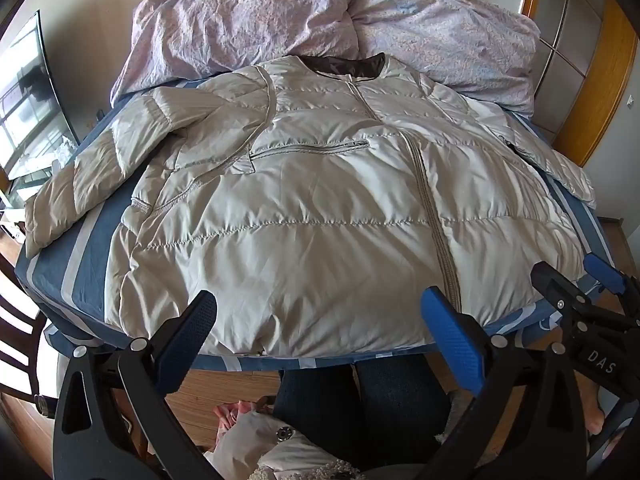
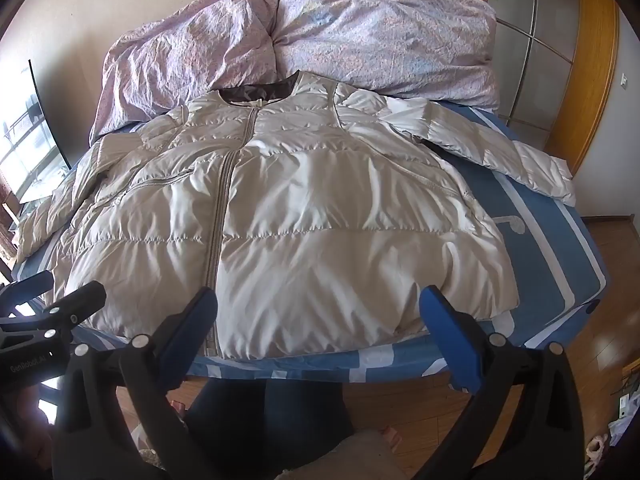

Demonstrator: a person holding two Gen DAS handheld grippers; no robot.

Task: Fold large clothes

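We see jacket [image 1: 320,208] flat on bed [image 2: 560,248], collar toward the far side, hem at the near edge, sleeves out left and right, duvet [image 2: 320,40] bunched behind it, both grippers side by side before the hem

One pale quilted jacket [image 1: 320,208], one bed [image 1: 92,240], one crumpled lilac duvet [image 1: 280,20], two grippers, left gripper [image 1: 318,336], right gripper [image 2: 318,332], each with two fingers [image 1: 452,344]
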